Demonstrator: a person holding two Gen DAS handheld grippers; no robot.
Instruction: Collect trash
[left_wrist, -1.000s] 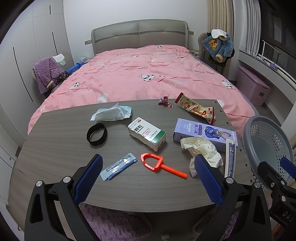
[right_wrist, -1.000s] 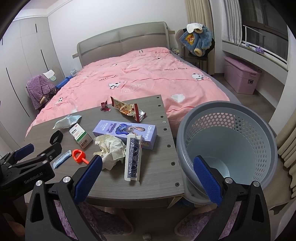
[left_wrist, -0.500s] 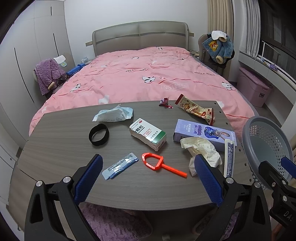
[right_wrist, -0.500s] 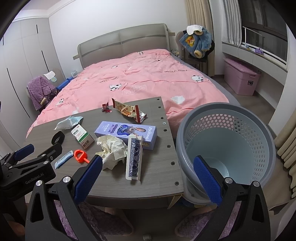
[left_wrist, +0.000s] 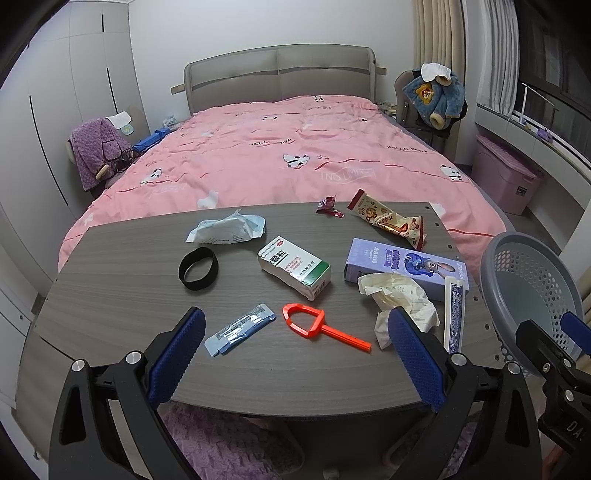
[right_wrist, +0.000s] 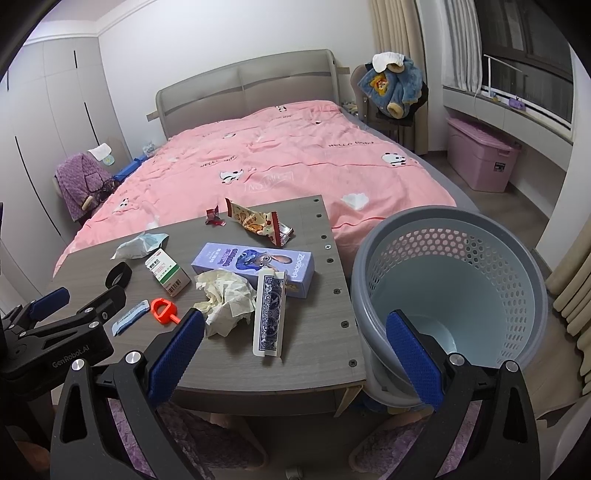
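On the table (left_wrist: 110, 295), taking the medicine box (left_wrist: 294, 266) at its middle as the mark, trash lies on every side. Left of the box sit a black band (left_wrist: 198, 268) and, farther back, a crumpled blue wrapper (left_wrist: 227, 230). Nearer the front edge lie a blue sachet (left_wrist: 240, 329) and an orange tool (left_wrist: 317, 325). Right of the box, a purple carton (left_wrist: 404, 262) has a wad of tissue (left_wrist: 400, 301) touching its near side and a card pack (left_wrist: 453, 317) leaning on it. Behind the carton lie a snack wrapper (left_wrist: 388, 218) and a small red wrapper (left_wrist: 328, 206). Beyond the table's right edge stands the basket (right_wrist: 532, 280).

The left gripper (left_wrist: 295, 354) hangs over the front edge, fingers spread wide and empty. The right gripper (right_wrist: 295, 354) straddles the table corner and basket rim, equally wide and empty.
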